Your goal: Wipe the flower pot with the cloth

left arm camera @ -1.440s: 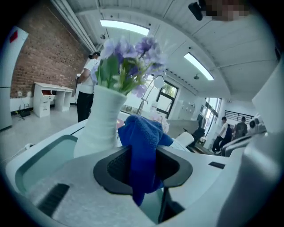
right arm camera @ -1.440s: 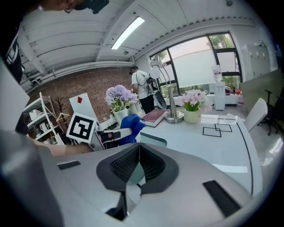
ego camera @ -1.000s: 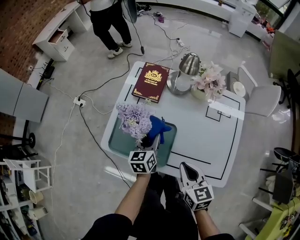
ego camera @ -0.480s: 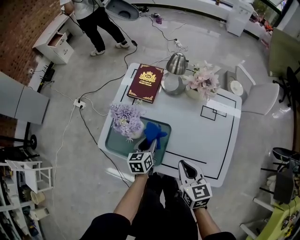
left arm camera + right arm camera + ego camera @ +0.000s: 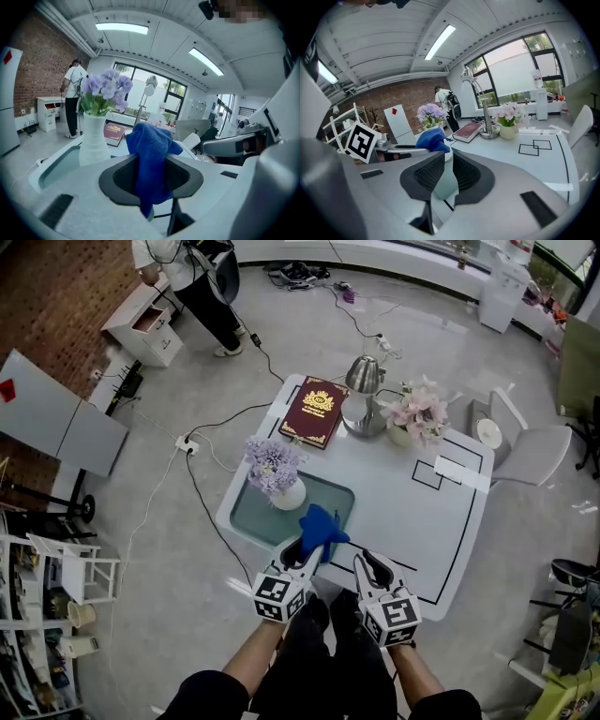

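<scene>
The white flower pot point(image 5: 285, 494) with purple flowers point(image 5: 272, 463) stands in a teal tray point(image 5: 255, 521) on the white table's near left part. My left gripper point(image 5: 302, 549) is shut on a blue cloth point(image 5: 322, 525), which hangs just right of the pot and apart from it. In the left gripper view the cloth point(image 5: 150, 154) fills the gap between the jaws, and the pot point(image 5: 93, 139) stands to its left. My right gripper point(image 5: 371, 567) hovers over the table's near edge; in the right gripper view point(image 5: 447, 159) its jaws stand slightly apart with nothing between them.
A dark red book point(image 5: 314, 412), a metal jug on a round stand point(image 5: 364, 381) and a pot of pink flowers point(image 5: 417, 413) line the far side of the table point(image 5: 422, 521). A white chair point(image 5: 525, 437) is at its right. Cables cross the floor; a person point(image 5: 187, 277) stands far off.
My left gripper has drawn the blue cloth back from the pot toward the near table edge. The head view has shifted, and the person at the back has stepped left.
</scene>
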Tool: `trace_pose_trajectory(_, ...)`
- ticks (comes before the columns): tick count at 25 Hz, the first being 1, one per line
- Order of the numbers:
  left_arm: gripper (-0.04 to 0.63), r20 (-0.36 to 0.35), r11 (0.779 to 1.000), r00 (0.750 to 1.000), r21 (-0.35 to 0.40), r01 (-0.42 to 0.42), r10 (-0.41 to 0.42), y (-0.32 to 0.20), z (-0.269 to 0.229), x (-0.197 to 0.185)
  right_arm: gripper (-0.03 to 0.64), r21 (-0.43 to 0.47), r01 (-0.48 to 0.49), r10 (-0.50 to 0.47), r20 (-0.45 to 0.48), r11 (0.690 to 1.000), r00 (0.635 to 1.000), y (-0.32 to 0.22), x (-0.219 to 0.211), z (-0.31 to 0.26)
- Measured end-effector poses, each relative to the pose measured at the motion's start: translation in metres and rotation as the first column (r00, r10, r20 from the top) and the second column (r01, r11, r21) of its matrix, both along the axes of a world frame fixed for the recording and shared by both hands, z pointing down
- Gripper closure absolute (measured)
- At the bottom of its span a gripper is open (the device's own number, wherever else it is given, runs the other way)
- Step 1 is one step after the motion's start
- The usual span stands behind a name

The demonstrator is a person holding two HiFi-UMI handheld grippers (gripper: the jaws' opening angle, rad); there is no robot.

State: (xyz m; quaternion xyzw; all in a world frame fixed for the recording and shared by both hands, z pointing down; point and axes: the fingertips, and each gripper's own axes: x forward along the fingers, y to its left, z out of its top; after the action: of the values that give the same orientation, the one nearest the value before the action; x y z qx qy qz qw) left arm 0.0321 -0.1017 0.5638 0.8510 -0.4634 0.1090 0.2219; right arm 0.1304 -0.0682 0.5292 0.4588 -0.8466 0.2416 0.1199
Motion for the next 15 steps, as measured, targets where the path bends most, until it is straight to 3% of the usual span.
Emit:
trace_pose_trajectory(4, 0.457, 0.012, 0.999, 1.000, 0.047, 0.004, -0.005, 0.028, -0.029, -0.011, 0.578, -0.004, 0.065, -0.065, 0.006, 0.998, 0.998, 0.011, -0.018, -0.005)
trace_pose_trajectory(9, 0.457, 0.021, 0.998, 1.000, 0.068, -0.004, 0.003, 0.059, -0.043, -0.024, 0.580, 0.047, 0.023, -0.021, -0.044, 0.999, 0.999, 0.019, -0.026, -0.019)
trace_pose_trajectory(15, 0.457, -0.014, 0.995, 1.000, 0.095, 0.011, -0.009, 0.081, -0.050, -0.043, 0.583, 0.089, -0.004, 0.010, -0.064, 0.996, 0.998, 0.040, -0.043, -0.037)
